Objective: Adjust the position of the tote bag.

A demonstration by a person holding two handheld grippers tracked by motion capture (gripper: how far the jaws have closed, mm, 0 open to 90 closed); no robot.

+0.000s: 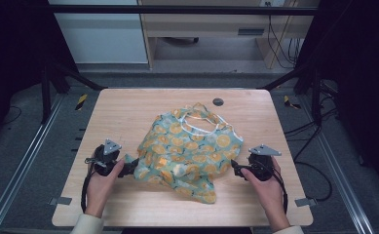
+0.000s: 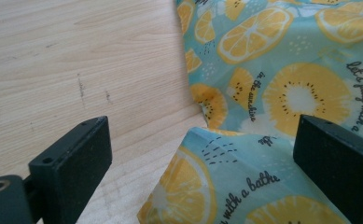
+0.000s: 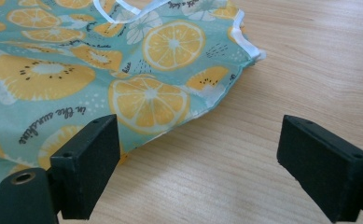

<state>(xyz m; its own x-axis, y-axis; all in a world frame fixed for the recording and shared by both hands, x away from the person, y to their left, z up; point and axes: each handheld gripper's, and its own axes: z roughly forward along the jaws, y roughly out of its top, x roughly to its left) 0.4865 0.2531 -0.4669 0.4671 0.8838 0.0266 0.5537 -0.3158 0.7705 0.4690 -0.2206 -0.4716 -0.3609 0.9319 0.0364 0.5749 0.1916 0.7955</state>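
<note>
A crumpled teal garment (image 1: 189, 148) printed with orange and lemon slices lies in the middle of the wooden table (image 1: 128, 105). My left gripper (image 1: 130, 165) sits at its left edge, open; in the left gripper view a fold of the cloth (image 2: 244, 182) lies between the jaws without being pinched. At the cloth's right edge my right gripper (image 1: 235, 167) is open, and in the right gripper view the hem (image 3: 170, 93) runs past the left jaw while bare wood lies between the jaws. A white-trimmed neck opening (image 1: 199, 122) faces the far side.
A small dark round grommet (image 1: 218, 102) sits in the table near its far edge. Black frame rails (image 1: 60, 73) flank the table on both sides, with cables on the floor at the right. Bare wood surrounds the garment.
</note>
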